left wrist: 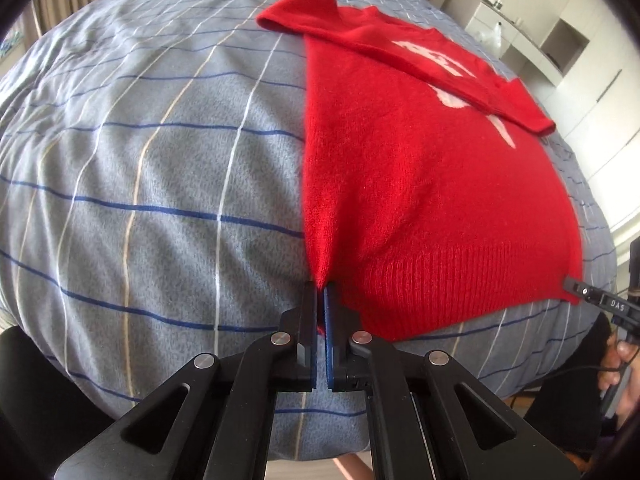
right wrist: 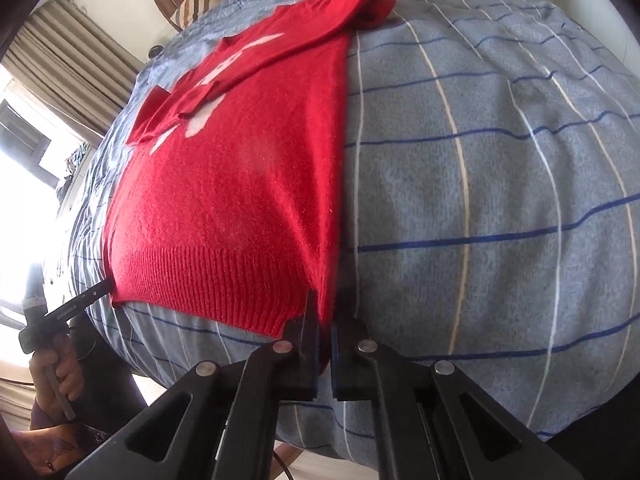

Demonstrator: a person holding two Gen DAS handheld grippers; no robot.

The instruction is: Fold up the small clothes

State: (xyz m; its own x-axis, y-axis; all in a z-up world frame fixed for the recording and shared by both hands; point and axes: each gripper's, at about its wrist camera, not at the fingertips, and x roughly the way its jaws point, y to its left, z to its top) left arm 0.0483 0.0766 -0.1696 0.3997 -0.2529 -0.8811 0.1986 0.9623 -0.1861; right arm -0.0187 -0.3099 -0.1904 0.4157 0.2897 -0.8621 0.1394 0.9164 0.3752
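A grey-blue checked bedspread (left wrist: pixel 160 168) fills both views; curtains (right wrist: pixel 68 52) hang upper left. The red sweater (left wrist: pixel 420 184), sleeves folded across, is pinched at its hem corners by the left gripper (left wrist: pixel 321 292) and right gripper (right wrist: pixel 326 312). "DAS" is printed lower right.

The bedspread (left wrist: pixel 140 184) lies bare and flat on the outer side of the left gripper (left wrist: pixel 320 292), with nothing to block a pass there. The right gripper (right wrist: pixel 325 308) has the same open cover on its outer side. Between them the red sweater (left wrist: pixel 420 200) fills the middle, its folded sleeves (left wrist: pixel 460 76) raised slightly. Beyond the far bed edge, shelving (left wrist: pixel 560 44) possibly limits reach.
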